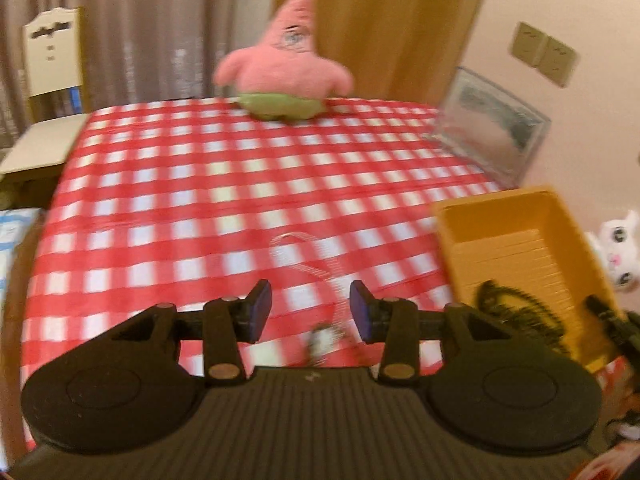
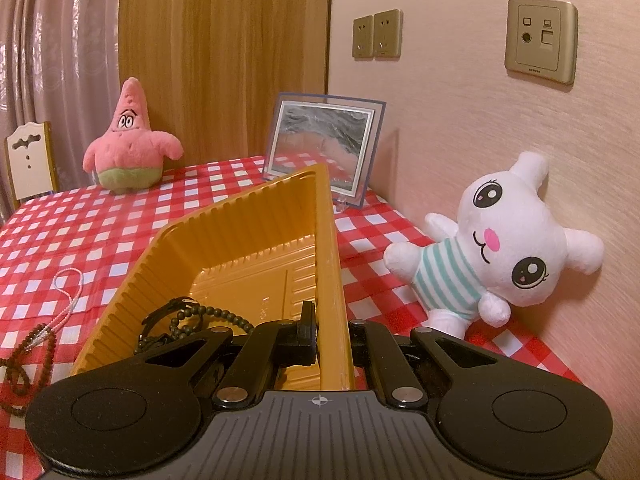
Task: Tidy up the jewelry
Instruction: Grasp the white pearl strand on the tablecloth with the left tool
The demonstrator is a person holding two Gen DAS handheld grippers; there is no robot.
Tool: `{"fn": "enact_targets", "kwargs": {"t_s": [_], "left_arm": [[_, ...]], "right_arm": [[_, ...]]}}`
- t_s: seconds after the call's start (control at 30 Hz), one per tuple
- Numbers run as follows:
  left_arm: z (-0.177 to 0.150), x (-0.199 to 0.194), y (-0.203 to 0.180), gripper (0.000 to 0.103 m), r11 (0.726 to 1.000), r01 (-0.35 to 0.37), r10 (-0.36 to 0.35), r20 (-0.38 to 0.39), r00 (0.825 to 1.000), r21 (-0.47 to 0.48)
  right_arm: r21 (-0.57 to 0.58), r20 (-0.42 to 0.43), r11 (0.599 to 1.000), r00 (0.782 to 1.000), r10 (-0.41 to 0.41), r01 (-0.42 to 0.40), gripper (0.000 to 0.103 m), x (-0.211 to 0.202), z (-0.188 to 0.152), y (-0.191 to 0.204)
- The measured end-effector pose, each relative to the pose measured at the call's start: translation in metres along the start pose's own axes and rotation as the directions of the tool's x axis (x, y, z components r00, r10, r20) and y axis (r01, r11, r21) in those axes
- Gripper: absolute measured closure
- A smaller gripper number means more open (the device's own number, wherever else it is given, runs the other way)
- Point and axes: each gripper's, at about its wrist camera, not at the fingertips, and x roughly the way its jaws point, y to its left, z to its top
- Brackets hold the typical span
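A yellow ribbed tray [image 2: 248,232] sits on the red checked tablecloth; its right wall is pinched in my right gripper [image 2: 330,332], which is shut on it. A black bead strand [image 2: 200,316] lies inside the tray. The tray [image 1: 516,240] also shows at the right of the left wrist view, with the black beads [image 1: 512,308] in it. My left gripper [image 1: 310,312] is open above a thin pink-white bead strand [image 1: 308,264] on the cloth. That strand [image 2: 68,292] and a brown bead strand [image 2: 28,364] lie left of the tray.
A pink star plush [image 2: 130,144] stands at the table's far edge. A framed picture [image 2: 322,144] leans near the wall. A white plush [image 2: 504,240] lies against the wall right of the tray. A chair [image 1: 48,68] stands beyond the table's left side.
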Motion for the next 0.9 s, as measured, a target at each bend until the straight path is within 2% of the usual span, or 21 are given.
{"fn": "enact_targets", "kwargs": {"t_s": [0.13, 0.3, 0.43, 0.57, 0.9], "left_arm": [[-0.016, -0.001, 0.017, 0.064, 0.998, -0.054, 0.053, -0.028, 0.998, -0.018], [-0.038, 0.004, 0.019, 0.064, 0.997, -0.074, 0.073, -0.074, 0.995, -0.015], [-0.052, 0.006, 0.016, 0.065, 0.998, -0.061, 0.060, -0.106, 0.993, -0.001], [-0.059, 0.011, 0.003, 0.065, 0.998, -0.037, 0.043, -0.113, 0.993, 0.052], [-0.062, 0.031, -0.028, 0.065, 0.988, 0.015, 0.005, -0.133, 0.991, 0.151]], "right_arm": [[-0.003, -0.001, 1.000, 1.000, 0.000, 0.000, 0.098, 0.000, 0.000, 0.000], [-0.008, -0.005, 1.000, 1.000, -0.001, 0.001, 0.098, 0.000, 0.000, -0.001], [-0.016, -0.007, 1.000, 1.000, -0.002, 0.002, 0.098, 0.000, 0.000, -0.001], [-0.023, -0.007, 1.000, 1.000, -0.004, 0.004, 0.098, -0.001, 0.001, 0.001], [-0.024, -0.009, 1.000, 1.000, -0.004, 0.004, 0.098, 0.000, 0.002, 0.002]]}}
